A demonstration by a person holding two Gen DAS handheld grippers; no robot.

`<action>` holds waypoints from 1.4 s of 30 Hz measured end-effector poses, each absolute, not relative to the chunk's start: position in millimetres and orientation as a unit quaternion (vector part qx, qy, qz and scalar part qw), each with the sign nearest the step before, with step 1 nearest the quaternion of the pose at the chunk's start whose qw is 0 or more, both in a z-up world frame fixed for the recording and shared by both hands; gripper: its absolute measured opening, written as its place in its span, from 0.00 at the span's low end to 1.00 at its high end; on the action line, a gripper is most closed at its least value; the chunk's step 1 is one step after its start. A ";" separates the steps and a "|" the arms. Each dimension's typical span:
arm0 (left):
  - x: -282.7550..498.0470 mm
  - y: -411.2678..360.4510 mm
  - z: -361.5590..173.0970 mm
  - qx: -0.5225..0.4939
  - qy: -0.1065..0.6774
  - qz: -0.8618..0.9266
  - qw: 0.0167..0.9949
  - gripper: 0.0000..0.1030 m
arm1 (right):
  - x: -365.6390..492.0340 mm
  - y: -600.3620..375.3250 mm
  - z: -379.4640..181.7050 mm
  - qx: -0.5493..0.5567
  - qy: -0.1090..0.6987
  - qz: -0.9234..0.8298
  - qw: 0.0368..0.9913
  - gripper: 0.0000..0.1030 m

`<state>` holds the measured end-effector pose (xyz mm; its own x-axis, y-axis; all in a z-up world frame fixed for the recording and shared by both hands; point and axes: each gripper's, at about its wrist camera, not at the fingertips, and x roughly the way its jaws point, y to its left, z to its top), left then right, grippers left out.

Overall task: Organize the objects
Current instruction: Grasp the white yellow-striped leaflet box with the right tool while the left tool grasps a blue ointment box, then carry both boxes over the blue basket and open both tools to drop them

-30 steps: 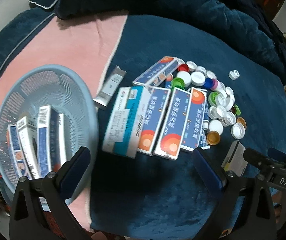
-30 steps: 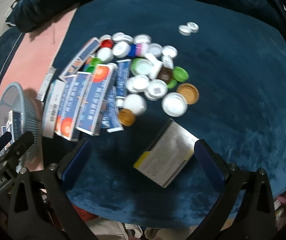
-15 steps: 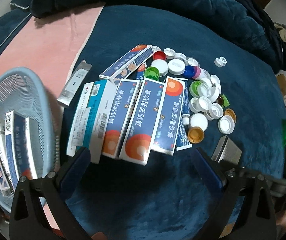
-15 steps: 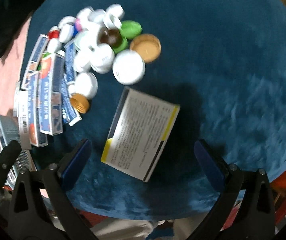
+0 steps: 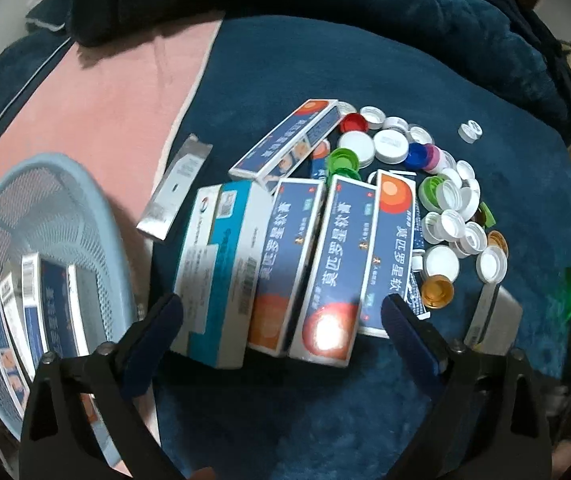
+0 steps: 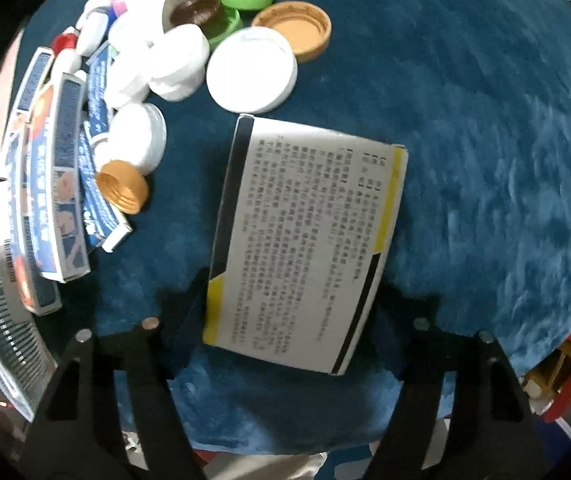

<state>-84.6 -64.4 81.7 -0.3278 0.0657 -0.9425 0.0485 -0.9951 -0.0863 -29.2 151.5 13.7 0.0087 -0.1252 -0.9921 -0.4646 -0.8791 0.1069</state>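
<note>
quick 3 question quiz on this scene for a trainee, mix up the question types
1. True or false: the white box with yellow and black stripes lies between the right gripper jaws.
2. The blue basket holds: A) bottle caps B) boxes C) nothing
3. Fill in: the gold cap lies open side ____.

Key: 1 true, with the jaws closing; 2 B; 3 up
</note>
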 end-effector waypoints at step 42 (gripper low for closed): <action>-88.6 -41.1 79.0 -0.589 -0.066 0.804 0.051 0.38 | -17.4 190.6 70.8 -0.655 0.256 0.709 0.059 0.70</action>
